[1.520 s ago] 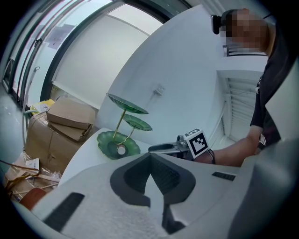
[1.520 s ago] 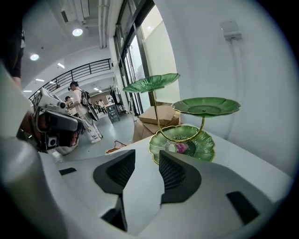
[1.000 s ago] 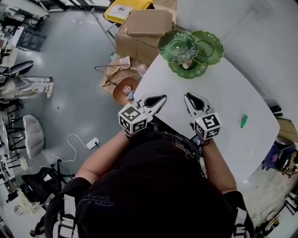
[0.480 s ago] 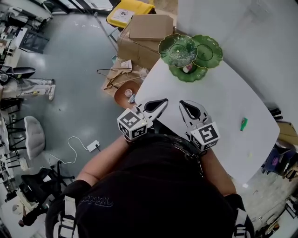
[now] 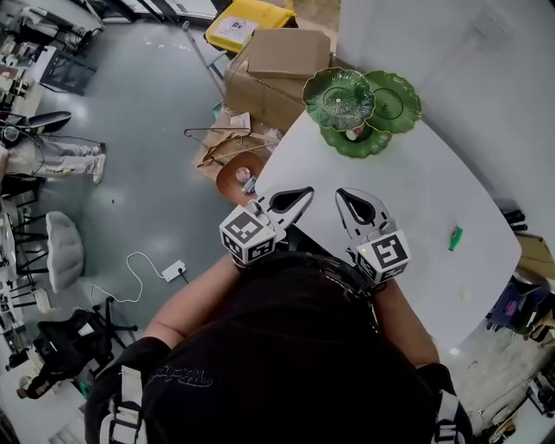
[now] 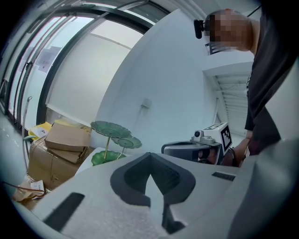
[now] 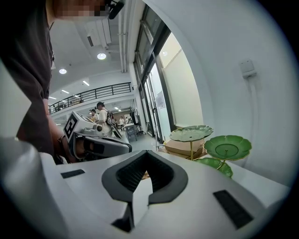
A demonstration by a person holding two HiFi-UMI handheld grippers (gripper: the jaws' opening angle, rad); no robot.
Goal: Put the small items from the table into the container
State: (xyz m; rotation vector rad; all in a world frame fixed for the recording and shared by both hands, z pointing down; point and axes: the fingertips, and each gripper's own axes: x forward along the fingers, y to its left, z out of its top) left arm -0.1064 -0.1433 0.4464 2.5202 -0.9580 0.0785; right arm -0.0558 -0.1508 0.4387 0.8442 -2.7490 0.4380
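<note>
Standing at the near edge of the white desk (image 5: 408, 191), the person holds both tools out level over it, side by side and just apart. The left gripper (image 5: 295, 196) has its jaws pressed together with nothing between them, and the right gripper (image 5: 357, 205) is the same, closed and empty. At the far corner of the desk stands the container, a tiered green stand of leaf-shaped dishes (image 5: 340, 94). A small pale thing (image 5: 351, 133) sits in its lowest dish, though I cannot make out what it is. A small green item (image 5: 454, 238) lies alone near the right edge of the desk, well apart from both the stand and the grippers. Beyond the desk's far left side, cardboard boxes (image 5: 282, 61) are stacked on the floor, with a yellow box (image 5: 247, 19) behind them and a wire hanger (image 5: 217, 137) lying nearby.
</note>
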